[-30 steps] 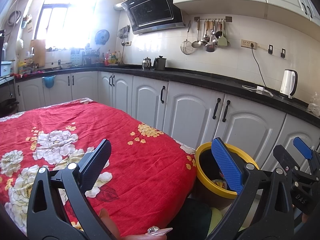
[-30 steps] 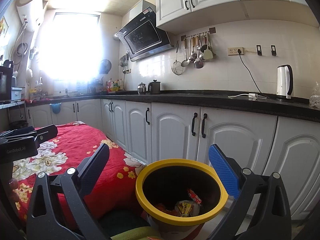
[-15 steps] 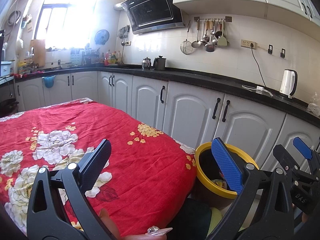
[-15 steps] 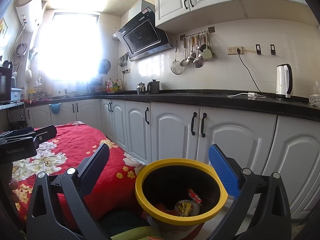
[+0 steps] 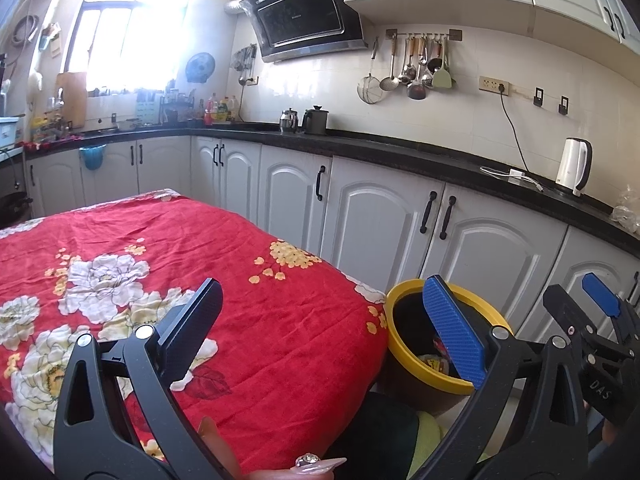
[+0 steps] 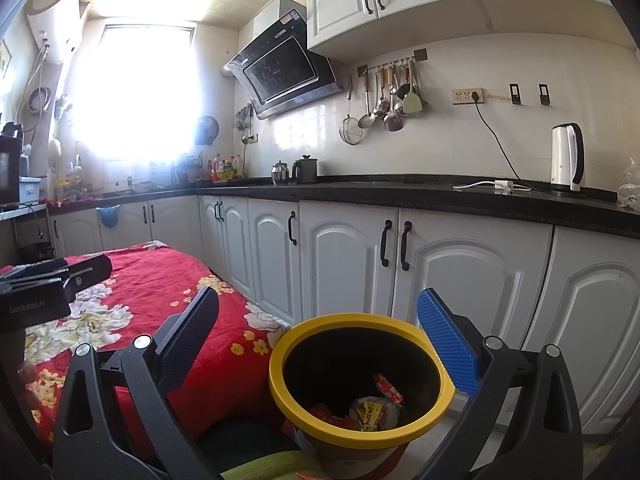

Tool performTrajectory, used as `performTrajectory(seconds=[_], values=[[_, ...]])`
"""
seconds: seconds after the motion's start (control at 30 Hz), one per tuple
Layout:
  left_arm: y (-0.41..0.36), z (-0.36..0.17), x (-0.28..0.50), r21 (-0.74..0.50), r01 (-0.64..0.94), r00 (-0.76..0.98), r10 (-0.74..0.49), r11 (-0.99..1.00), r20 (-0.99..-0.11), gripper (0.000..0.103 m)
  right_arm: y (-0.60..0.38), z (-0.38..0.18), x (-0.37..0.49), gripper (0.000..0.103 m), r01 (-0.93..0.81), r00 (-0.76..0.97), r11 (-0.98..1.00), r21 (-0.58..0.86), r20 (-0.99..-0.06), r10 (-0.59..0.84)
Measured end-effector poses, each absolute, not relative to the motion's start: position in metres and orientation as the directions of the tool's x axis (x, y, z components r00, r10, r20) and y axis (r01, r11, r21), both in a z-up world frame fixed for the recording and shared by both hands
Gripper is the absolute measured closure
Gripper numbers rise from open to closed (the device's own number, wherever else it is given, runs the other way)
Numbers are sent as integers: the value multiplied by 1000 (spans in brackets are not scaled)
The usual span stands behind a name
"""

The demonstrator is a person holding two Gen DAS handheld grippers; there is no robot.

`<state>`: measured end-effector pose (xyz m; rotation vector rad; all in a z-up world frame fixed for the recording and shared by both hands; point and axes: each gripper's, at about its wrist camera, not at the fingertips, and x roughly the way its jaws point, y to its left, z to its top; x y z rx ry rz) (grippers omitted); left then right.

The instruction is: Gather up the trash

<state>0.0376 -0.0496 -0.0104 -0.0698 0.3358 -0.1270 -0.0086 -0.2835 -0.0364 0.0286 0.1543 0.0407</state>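
Hovering side by side at the corner of the red floral cloth [image 5: 256, 320], both pairs of tongs spread wide and carrying nothing. Left tongs [image 5: 320, 332] out over the cloth-covered surface, black finger on one side, blue pad on the other, a clear gap between, no scrap in it. Right tongs [image 6: 320, 340] framing the yellow-rimmed bin [image 6: 280, 380] from above, likewise gaping and empty.

Down in the bin: a crumpled yellow-printed wrapper [image 6: 374, 410] at the bottom, a red packet [image 6: 388, 388] leaning just beside it, something orange-red tucked to the left. So rubbish already in, by the look of it. Same bin seen from the left wrist too [image 5: 404, 348], sitting right beside the surface's hanging edge, in front of the white cabinet doors [image 5: 376, 220].

Scanning the cloth now from both views: flowers, creases, no wrapper, no paper, nothing loose showing anywhere on the visible stretch. Near edge partly hidden behind the tongs' frames and a fingertip with a long decorated nail [image 5: 316, 462], so cannot vouch for that strip. Floor around the bin mostly hidden; only a dark mat and a green patch in view.

Judging from all this: collecting looks finished or all but finished, with the trash in the bin and nothing left in either grip. Remaining, at most, a check of the hidden near edge and the floor.
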Motion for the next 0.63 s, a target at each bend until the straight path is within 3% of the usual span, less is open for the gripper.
performTrajectory(seconds=[0.2, 0.33, 0.4, 0.5, 0.57, 0.63], values=[[-47, -10, 39, -103, 114, 928, -142, 988, -343, 11, -280, -28, -4, 6, -55, 985, 998, 40, -164, 61], [1, -2, 43, -173, 16, 906, -87, 985, -415, 11, -243, -13, 11, 6, -183, 965, 983, 15, -189, 183], [42, 2, 41, -182, -101, 894, 9, 978, -449, 11, -199, -4, 24, 6, -325, 919, 946, 21, -230, 321], [135, 5, 22, -174, -395, 827, 267, 902, -495, 11, -91, 2, 40, 6, -591, 749, 806, 43, -343, 567], [213, 2, -6, -141, -639, 698, 492, 756, -520, 11, -10, -2, 42, 6, -723, 595, 686, 81, -431, 678], [270, -5, -33, -102, -772, 566, 606, 627, -558, 11, 64, -13, 36, 6, -806, 451, 582, 112, -520, 725]])
